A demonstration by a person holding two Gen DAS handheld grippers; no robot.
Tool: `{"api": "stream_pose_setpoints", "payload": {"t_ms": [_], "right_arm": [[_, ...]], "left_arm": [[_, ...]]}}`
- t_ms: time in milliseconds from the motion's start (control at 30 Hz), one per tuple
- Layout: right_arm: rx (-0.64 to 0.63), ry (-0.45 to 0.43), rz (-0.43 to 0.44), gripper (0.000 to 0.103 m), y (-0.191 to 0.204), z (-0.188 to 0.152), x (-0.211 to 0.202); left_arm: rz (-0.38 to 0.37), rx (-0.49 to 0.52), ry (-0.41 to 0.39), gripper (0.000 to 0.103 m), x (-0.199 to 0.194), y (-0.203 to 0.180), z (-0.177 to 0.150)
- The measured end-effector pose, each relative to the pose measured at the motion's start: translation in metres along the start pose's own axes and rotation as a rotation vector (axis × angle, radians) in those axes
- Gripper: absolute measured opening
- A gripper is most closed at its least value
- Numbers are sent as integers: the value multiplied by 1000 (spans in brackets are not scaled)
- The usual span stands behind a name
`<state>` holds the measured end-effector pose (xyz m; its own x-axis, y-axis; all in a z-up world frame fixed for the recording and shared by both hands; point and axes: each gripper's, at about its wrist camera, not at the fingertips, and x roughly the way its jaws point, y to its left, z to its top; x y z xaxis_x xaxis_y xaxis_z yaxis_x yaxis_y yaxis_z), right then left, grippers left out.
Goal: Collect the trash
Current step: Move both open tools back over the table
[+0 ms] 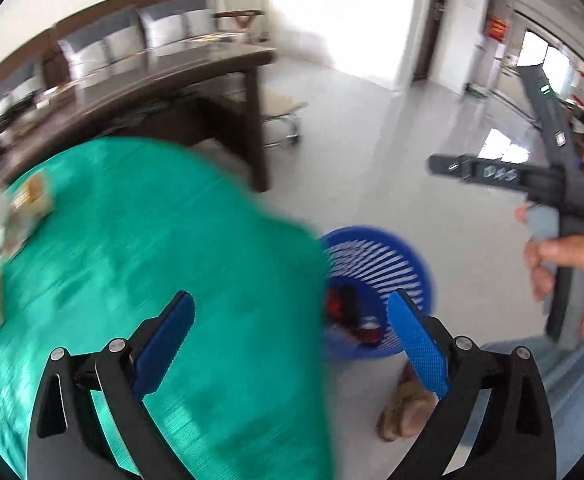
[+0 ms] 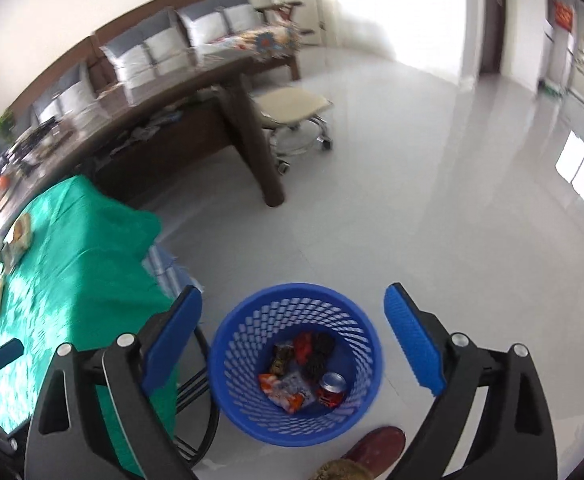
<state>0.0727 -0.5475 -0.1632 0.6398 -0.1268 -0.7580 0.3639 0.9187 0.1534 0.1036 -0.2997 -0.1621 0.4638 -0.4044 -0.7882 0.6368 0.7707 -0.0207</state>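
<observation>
A blue mesh waste basket (image 2: 252,424) stands on the floor beside a table with a green cloth (image 2: 76,264); it also shows in the left wrist view (image 1: 408,256). Inside lie a red can (image 2: 332,388) and several snack wrappers (image 2: 288,392). My right gripper (image 2: 294,340) is open and empty above the basket. My left gripper (image 1: 290,344) is open and empty over the corner of the green cloth (image 1: 152,260). More wrappers (image 1: 16,216) lie on the cloth at the far left and also show in the right wrist view (image 2: 16,240). The other hand-held gripper (image 1: 548,184) shows at right.
A dark wooden table (image 2: 164,92) stands behind, with a wheeled stool (image 2: 292,116) next to it. A sofa with cushions (image 2: 152,48) lines the wall. A shoe (image 2: 376,444) is on the floor by the basket. Grey tiled floor (image 2: 432,200) spreads to the right.
</observation>
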Motion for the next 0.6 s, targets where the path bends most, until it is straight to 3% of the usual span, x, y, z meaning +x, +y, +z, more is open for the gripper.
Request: {"api": "stream_pose_setpoints", "payload": {"t_ms": [167, 333, 467, 600], "right_arm": [[-179, -67, 70, 91, 83, -14, -7], [-285, -48, 217, 91, 179, -45, -7], [-417, -21, 280, 91, 242, -71, -4], [-528, -3, 289, 91, 282, -92, 0]], "left_arm": [[147, -97, 10, 96, -32, 67, -46], [279, -162, -6, 96, -65, 124, -74], [338, -222, 3, 96, -75, 161, -89], [348, -311, 8, 96, -86, 195, -102]]}}
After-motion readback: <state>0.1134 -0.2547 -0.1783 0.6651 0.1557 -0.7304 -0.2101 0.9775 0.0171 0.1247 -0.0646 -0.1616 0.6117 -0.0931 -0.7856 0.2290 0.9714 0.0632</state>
